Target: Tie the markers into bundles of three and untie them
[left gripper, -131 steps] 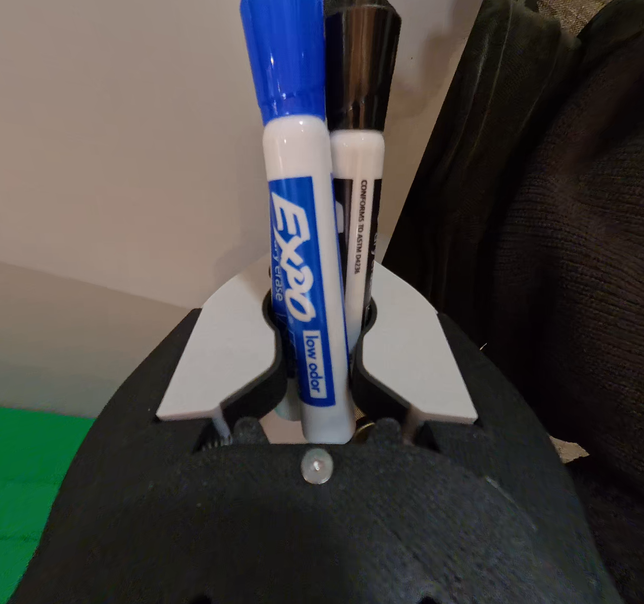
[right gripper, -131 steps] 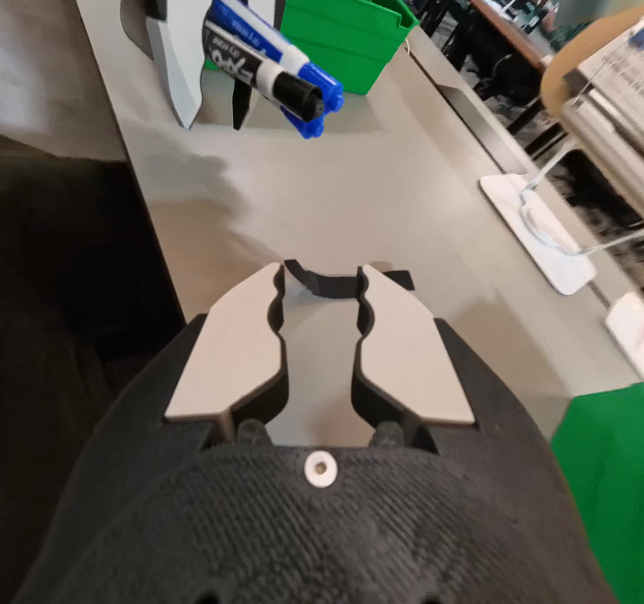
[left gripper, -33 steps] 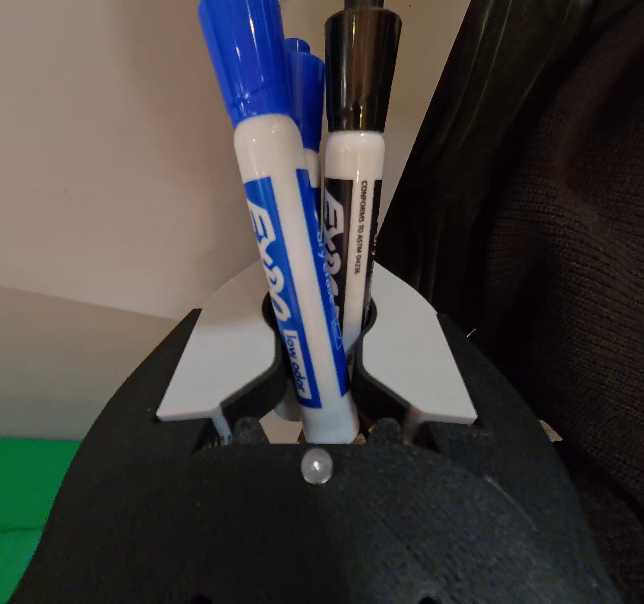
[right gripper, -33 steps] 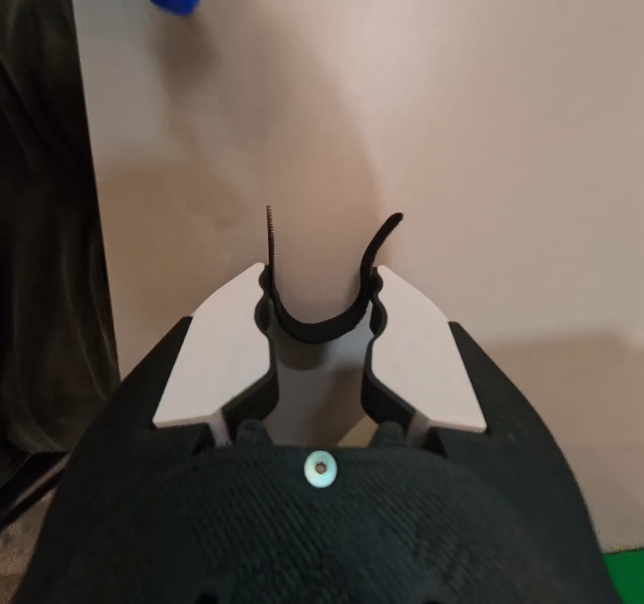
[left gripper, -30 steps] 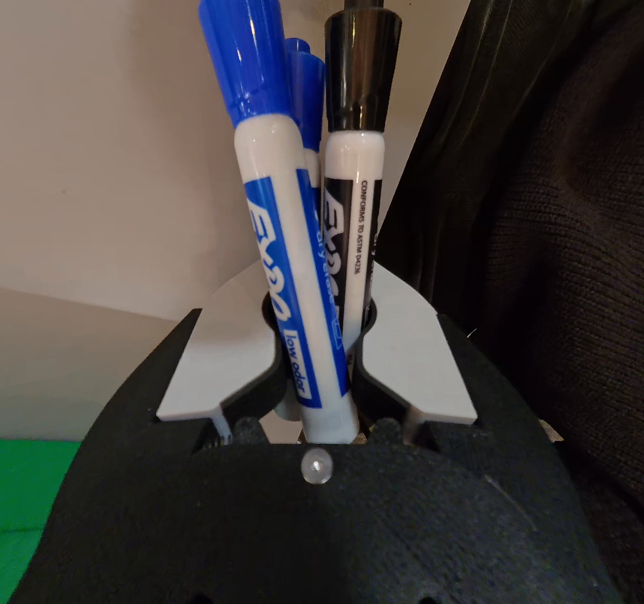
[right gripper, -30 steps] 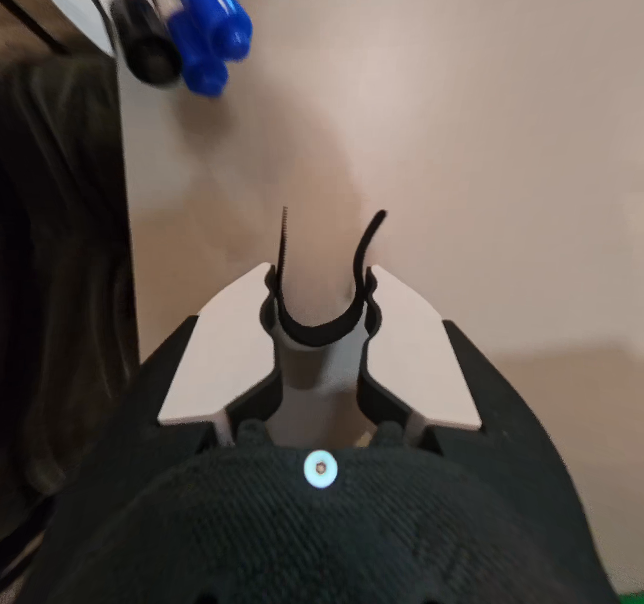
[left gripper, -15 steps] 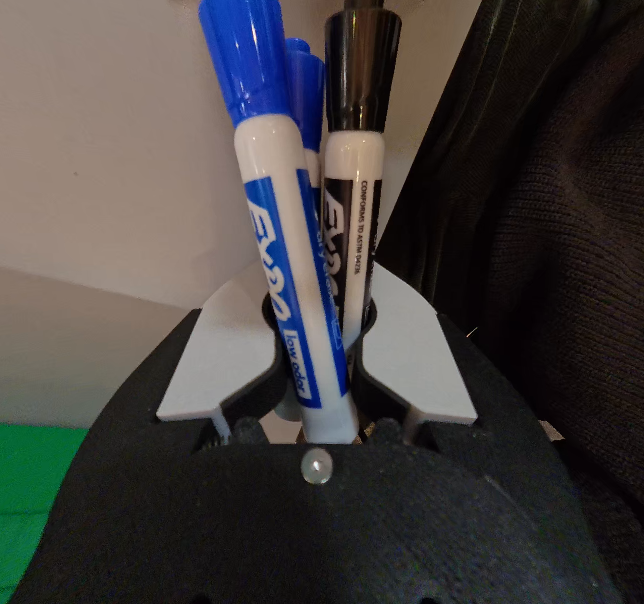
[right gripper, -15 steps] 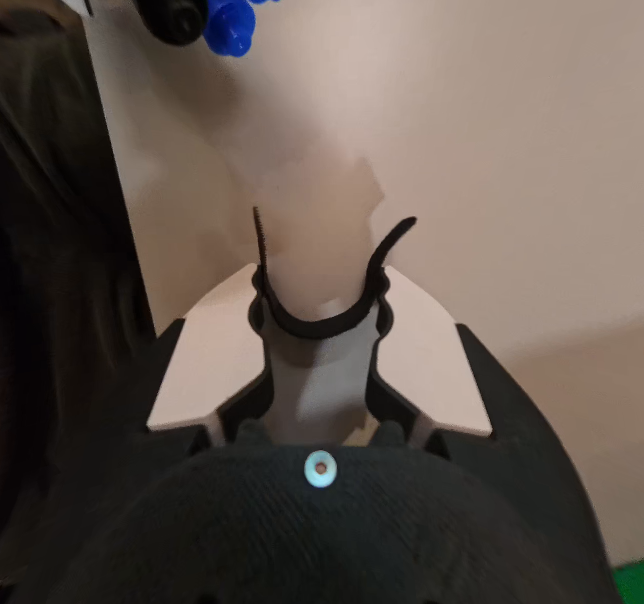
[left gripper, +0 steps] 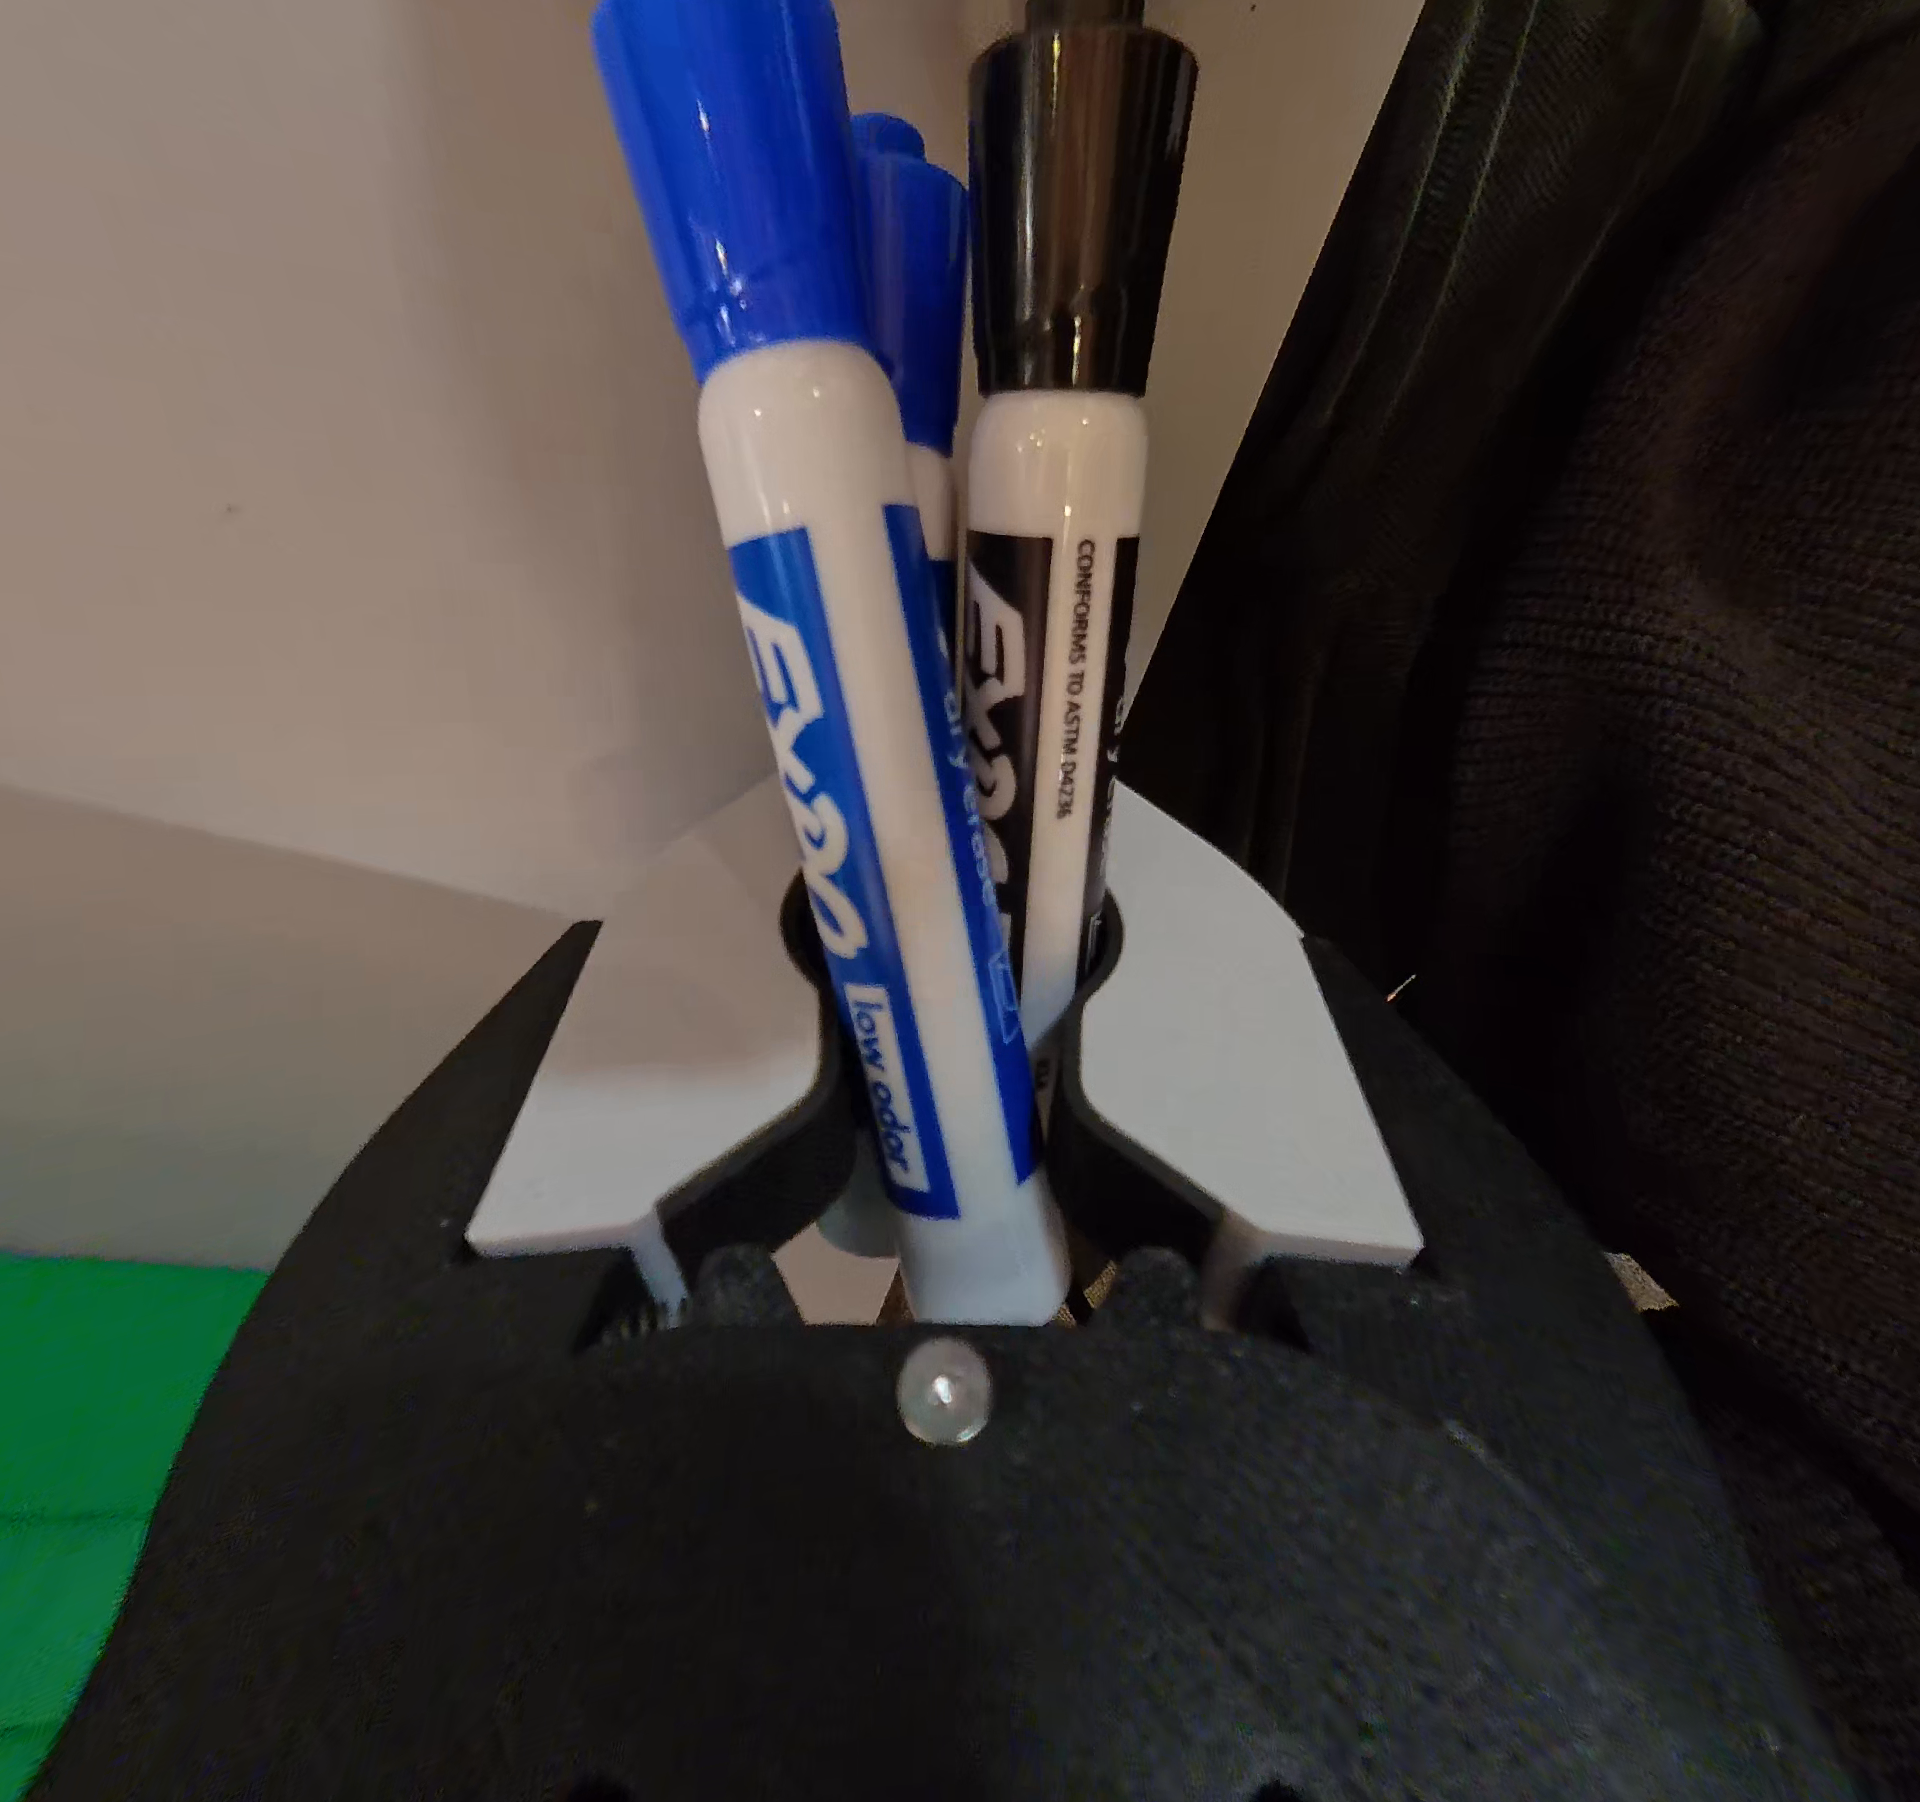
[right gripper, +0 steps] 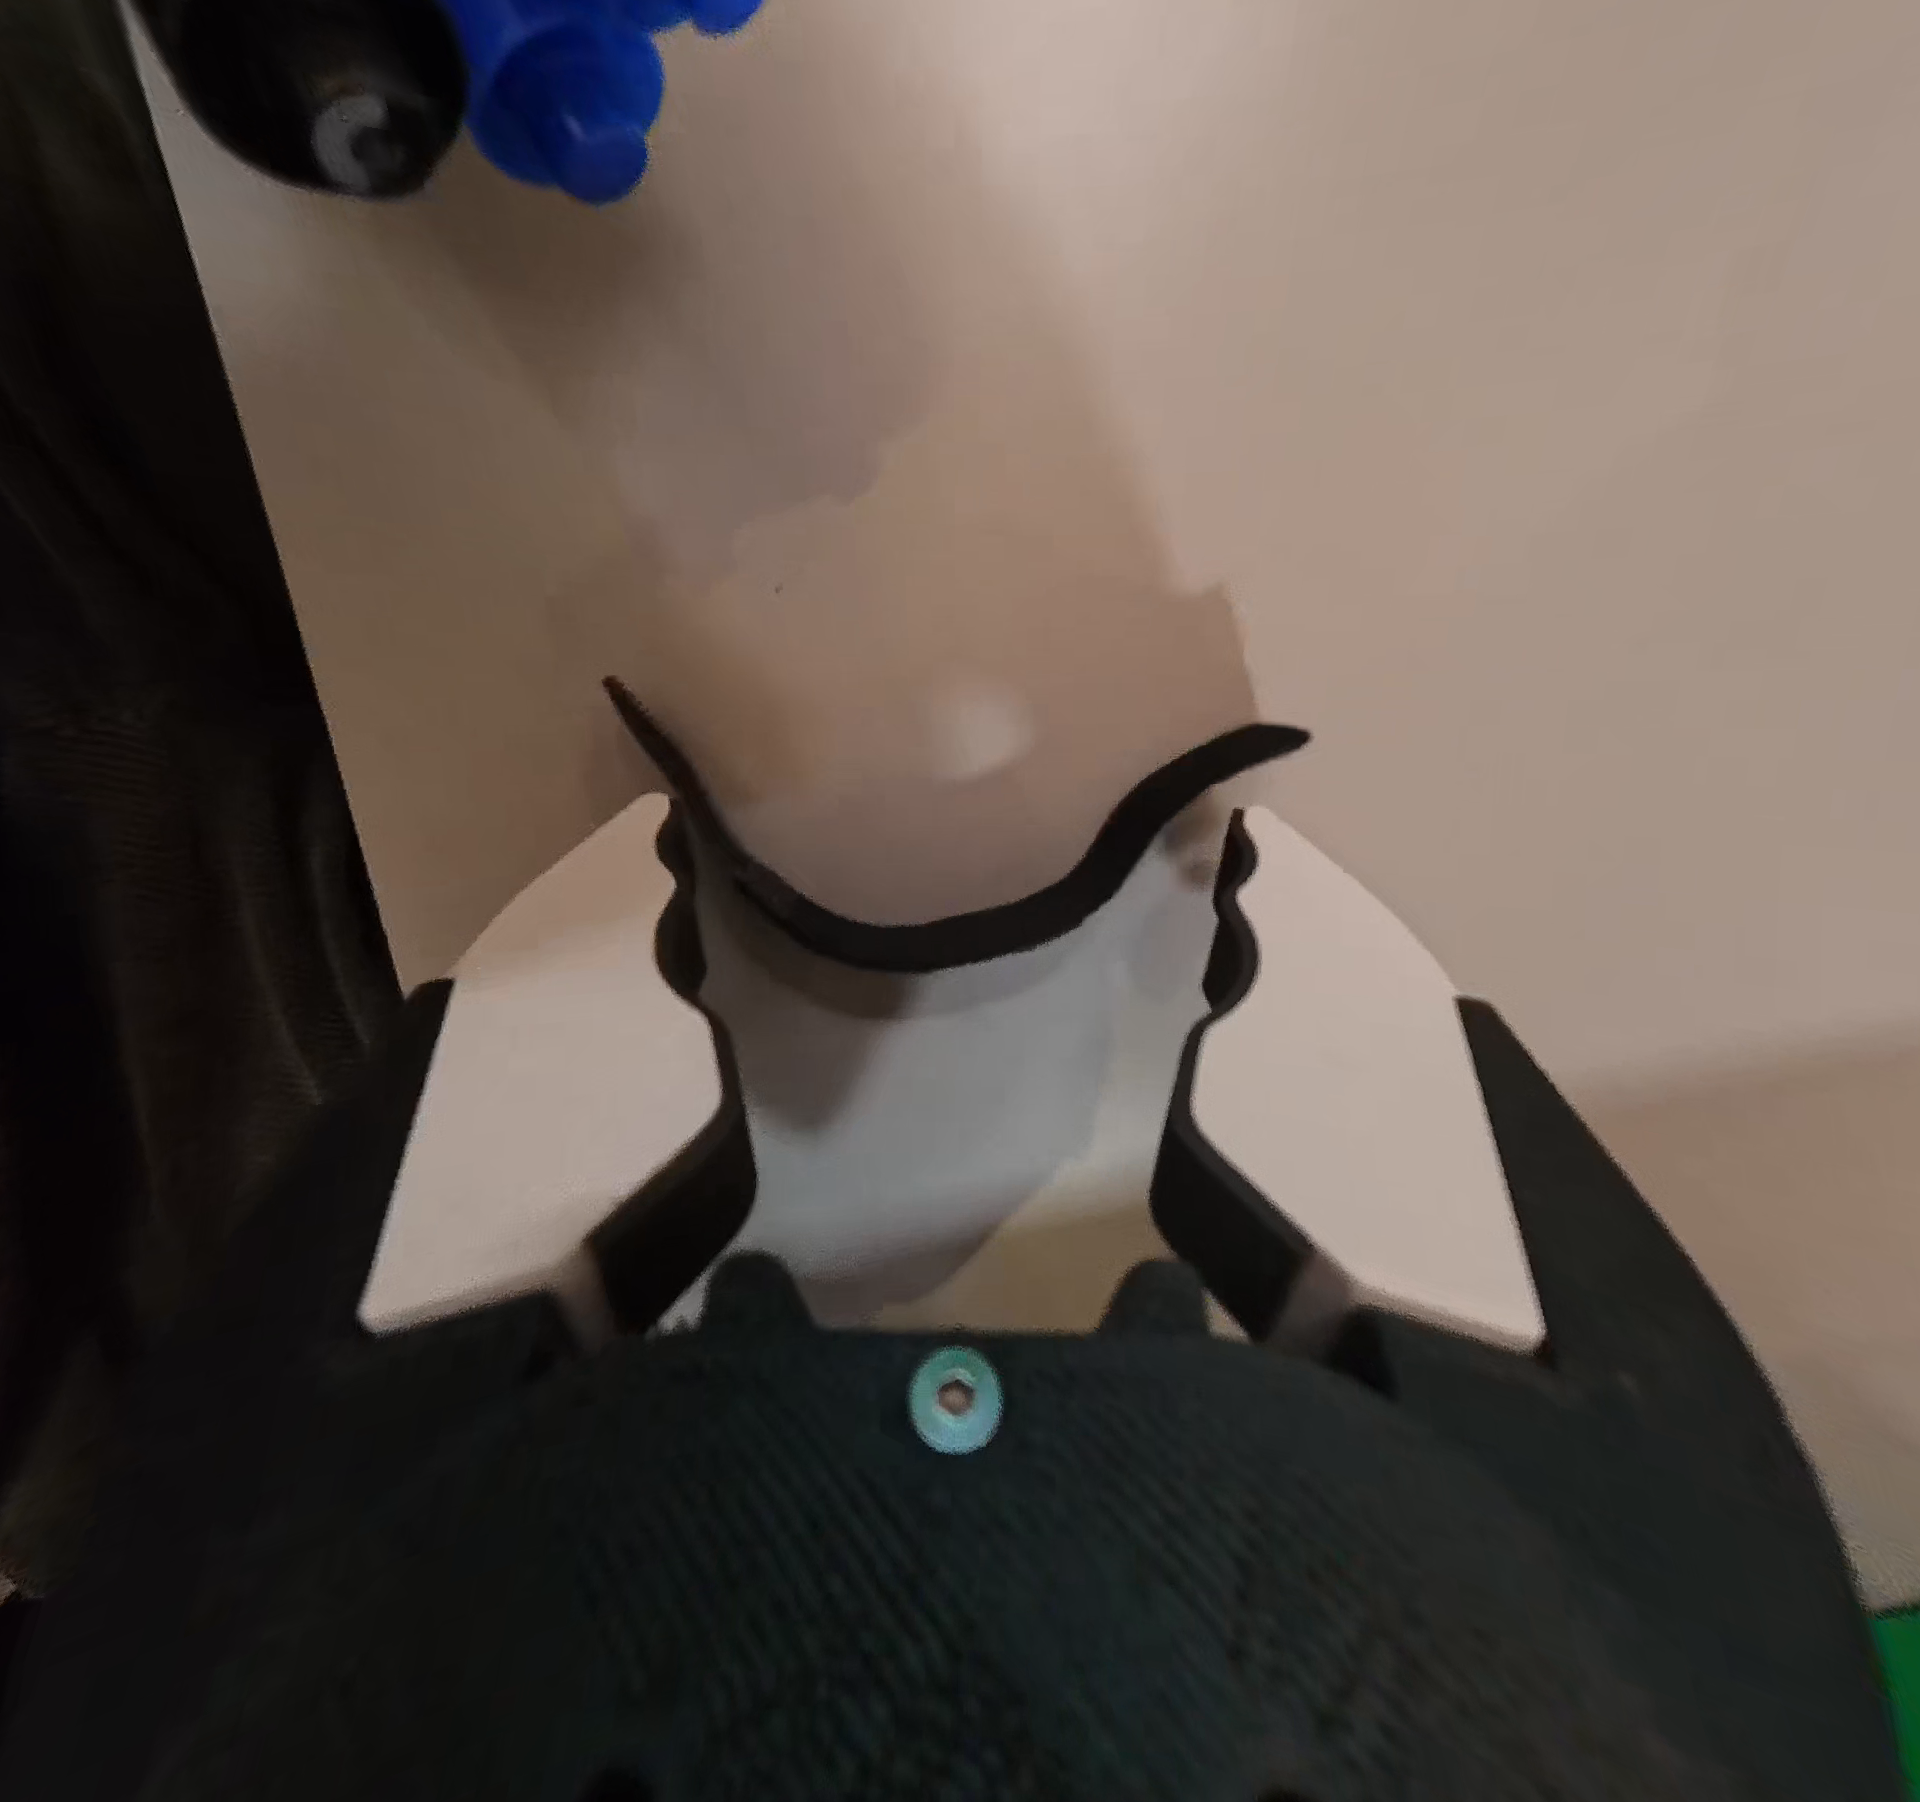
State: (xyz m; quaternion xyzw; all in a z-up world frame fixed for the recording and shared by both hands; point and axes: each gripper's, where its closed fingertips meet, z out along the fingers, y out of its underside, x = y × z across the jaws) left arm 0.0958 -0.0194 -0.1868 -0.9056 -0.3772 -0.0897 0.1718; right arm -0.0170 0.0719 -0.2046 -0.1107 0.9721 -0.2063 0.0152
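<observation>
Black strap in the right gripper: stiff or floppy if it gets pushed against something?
Probably floppy: the black strap sags in a curve between the right gripper fingers, its free ends bent outward. Looks thin and light, so a push would likely fold it. One end looks toothed, so it may snag rather than slide.

Blue-capped markers (left gripper: 831, 609), black-capped marker (left gripper: 1060, 505), apparently black strap (right gripper: 935, 931).
</observation>
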